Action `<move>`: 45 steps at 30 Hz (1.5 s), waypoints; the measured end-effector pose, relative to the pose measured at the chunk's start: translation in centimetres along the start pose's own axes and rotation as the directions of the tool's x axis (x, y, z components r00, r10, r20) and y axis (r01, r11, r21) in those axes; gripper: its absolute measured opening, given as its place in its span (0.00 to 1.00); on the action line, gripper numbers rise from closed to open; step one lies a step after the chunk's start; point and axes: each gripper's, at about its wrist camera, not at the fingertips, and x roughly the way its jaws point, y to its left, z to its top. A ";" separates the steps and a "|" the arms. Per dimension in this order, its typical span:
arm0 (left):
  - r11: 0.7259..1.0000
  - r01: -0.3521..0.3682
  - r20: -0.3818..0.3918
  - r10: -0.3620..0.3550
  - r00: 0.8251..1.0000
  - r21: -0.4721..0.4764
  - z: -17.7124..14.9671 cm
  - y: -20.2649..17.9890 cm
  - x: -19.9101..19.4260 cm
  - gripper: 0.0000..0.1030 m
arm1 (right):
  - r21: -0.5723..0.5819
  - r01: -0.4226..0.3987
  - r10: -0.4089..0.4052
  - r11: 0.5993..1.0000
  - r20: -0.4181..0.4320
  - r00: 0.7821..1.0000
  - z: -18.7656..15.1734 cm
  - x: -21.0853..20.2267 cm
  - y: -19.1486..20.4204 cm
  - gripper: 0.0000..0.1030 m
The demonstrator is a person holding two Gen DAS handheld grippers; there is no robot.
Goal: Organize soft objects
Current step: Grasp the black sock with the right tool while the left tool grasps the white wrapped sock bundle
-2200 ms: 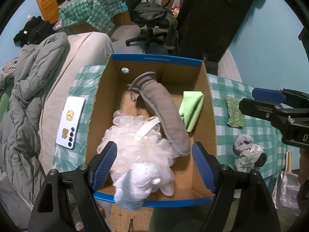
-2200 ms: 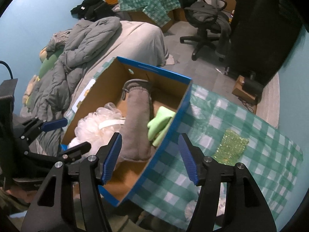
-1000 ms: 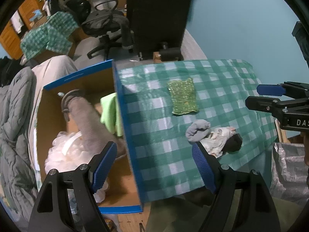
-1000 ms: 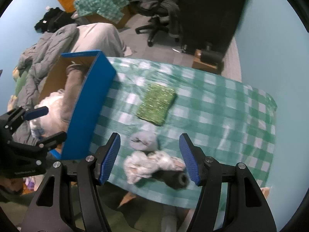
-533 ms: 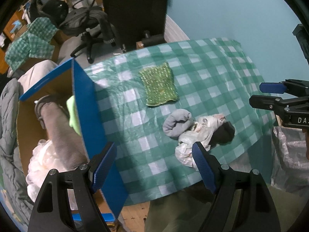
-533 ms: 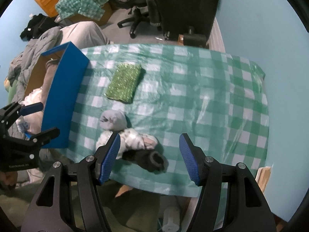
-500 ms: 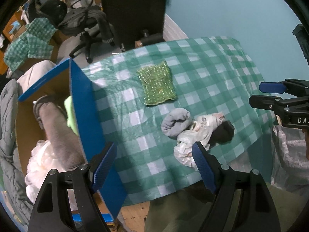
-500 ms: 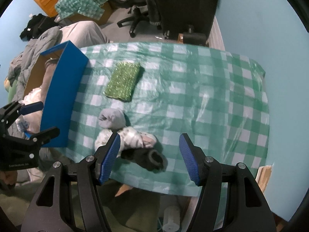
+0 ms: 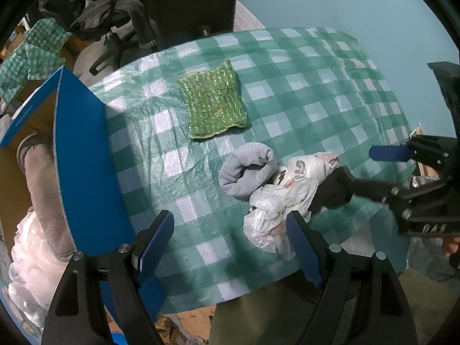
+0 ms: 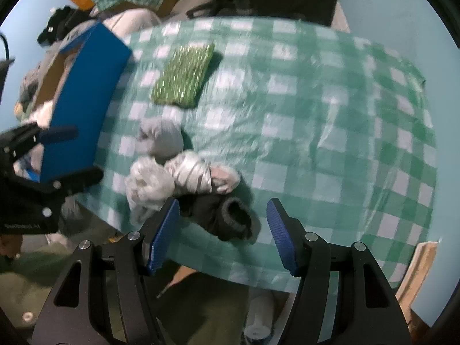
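Observation:
On the green checked tablecloth lie a green sparkly cloth, a rolled grey sock, a crumpled white plastic bag and a dark sock. My left gripper is open above the near table edge, left of the bag. My right gripper is open, low over the dark sock, with the sock between its fingers. The blue cardboard box at the left holds a grey mitt and a white bath pouf.
A bed with grey bedding lies beyond the box. An office chair and a dark cabinet stand behind the table. The teal wall bounds the table's right side.
Both grippers swung from over the box to the pile on the table. The right gripper has dropped closer, over the dark sock. Both stay open.

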 end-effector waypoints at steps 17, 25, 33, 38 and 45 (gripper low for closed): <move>1.000 -0.004 -0.019 0.004 1.000 -0.007 -0.3 -1.4 1.8 0.79 | -0.069 -0.012 0.006 0.998 -0.082 0.997 -1.0 4.7 -0.3 0.50; 1.000 0.014 -0.019 -0.014 1.000 0.006 0.3 -2.5 2.0 0.79 | -0.019 0.030 -0.031 0.999 -0.058 0.998 -1.2 3.3 -3.1 0.46; 0.998 0.028 -0.046 -0.025 0.999 0.055 0.8 -4.6 2.9 0.79 | 0.103 0.080 -0.078 0.991 -0.022 0.997 -1.3 1.7 -7.9 0.46; 0.995 0.023 -0.068 -0.017 0.998 0.094 1.4 -6.0 4.5 0.85 | 0.107 0.090 -0.089 0.990 -0.008 0.996 -1.4 1.0 -8.6 0.60; 0.991 -0.020 -0.095 0.033 0.995 0.132 1.9 -7.5 6.9 0.85 | 0.023 0.100 -0.100 0.995 0.002 0.995 -2.0 0.7 -7.4 0.63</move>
